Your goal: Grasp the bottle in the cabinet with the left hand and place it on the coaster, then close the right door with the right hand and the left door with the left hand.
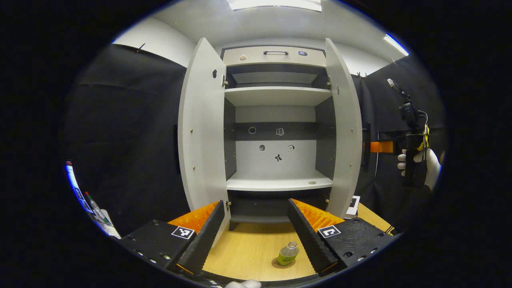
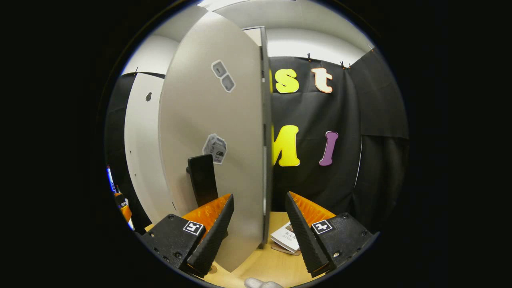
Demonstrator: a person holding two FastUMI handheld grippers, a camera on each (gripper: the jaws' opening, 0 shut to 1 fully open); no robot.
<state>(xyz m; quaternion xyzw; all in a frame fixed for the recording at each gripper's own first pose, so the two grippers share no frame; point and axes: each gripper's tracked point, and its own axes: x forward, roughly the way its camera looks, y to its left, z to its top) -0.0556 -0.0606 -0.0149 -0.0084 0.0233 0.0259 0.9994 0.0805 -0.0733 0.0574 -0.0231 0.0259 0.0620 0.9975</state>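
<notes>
Left tool (image 1: 253,236) spread wide, empty; bottle (image 1: 288,253) on coaster (image 1: 283,263). Right tool (image 2: 259,230) spread, straddling right door (image 2: 216,152) edge.

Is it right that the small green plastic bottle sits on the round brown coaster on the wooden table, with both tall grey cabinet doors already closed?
Not quite. The small green plastic bottle does sit on the round brown coaster on the wooden table, but both tall grey cabinet doors, left and right, stand open, as the left gripper view shows.

A wooden table (image 1: 248,248) is carrying the cabinet (image 1: 276,218) and a round coaster (image 1: 280,263) — the bottle (image 1: 288,253) is standing on it — and some papers (image 2: 285,238) lying flat.
</notes>
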